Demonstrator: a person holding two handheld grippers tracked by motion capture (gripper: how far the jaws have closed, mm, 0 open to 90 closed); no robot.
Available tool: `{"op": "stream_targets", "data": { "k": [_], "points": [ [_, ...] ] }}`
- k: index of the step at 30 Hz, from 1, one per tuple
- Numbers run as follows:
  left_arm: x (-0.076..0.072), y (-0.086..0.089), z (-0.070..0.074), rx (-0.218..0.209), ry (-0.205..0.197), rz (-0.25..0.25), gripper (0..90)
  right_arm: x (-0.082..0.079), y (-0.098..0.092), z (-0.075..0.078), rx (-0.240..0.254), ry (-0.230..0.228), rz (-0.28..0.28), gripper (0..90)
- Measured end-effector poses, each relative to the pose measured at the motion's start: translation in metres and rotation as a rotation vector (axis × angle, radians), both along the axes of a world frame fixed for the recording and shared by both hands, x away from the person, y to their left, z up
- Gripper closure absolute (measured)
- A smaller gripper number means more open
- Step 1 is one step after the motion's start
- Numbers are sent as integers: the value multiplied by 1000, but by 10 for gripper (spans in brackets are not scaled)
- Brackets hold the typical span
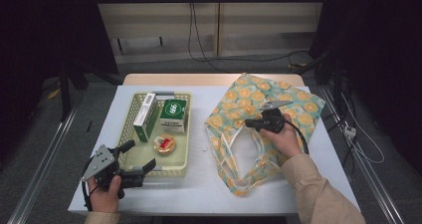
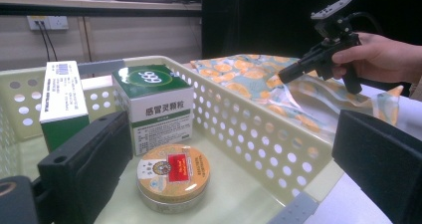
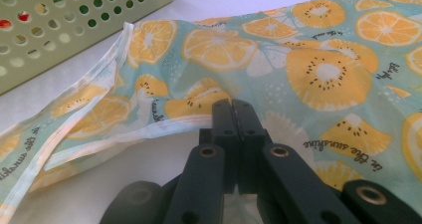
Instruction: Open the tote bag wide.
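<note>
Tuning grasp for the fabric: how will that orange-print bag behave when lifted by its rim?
The orange-print bag lies creased and flat on the table, so it is probably floppy and will sag. It looks thin, likely light. The right tongs look shut at its rim, so probably only that edge lifts first.

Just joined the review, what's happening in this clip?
A person works two handheld tools at a table. The right tool is shut on the edge of an orange-print fabric bag, apparently at its opening. The left tool is open at the near rim of a perforated basket, which holds two medicine boxes and a round tin. Nothing is in the bag's opening yet.
</note>
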State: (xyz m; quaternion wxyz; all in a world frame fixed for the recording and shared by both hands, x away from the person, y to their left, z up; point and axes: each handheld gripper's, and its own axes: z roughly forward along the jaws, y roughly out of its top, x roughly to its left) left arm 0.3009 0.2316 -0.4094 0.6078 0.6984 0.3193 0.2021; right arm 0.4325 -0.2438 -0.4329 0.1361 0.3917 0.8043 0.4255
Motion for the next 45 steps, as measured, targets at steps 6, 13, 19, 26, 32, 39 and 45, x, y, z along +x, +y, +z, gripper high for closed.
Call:
{"op": "stream_targets", "data": {
  "k": [6, 13, 19, 26, 32, 39, 45],
  "points": [
    [0, 1, 0, 0, 0, 1, 23, 2, 0, -3, 1, -2, -8, 893],
    [0, 0, 0, 2, -1, 0, 24, -4, 4, 3, -1, -24, -21, 580],
    [0, 2, 0, 0, -4, 6, 23, -22, 13, 13, -3, -24, 25, 368],
    [0, 0, 0, 3, -4, 2, 24, -52, 25, 28, 4, -32, 107, 276],
    [-1, 0, 1, 4, -6, 3, 24, -84, 42, 27, -3, 1, 207, 332],
    [-1, 0, 1, 7, -7, 4, 23, -107, 62, 5, -47, 59, 300, 437],
    [-2, 0, 1, 5, -6, 9, 24, -115, 69, -11, -78, 63, 315, 531]
  ]
}}
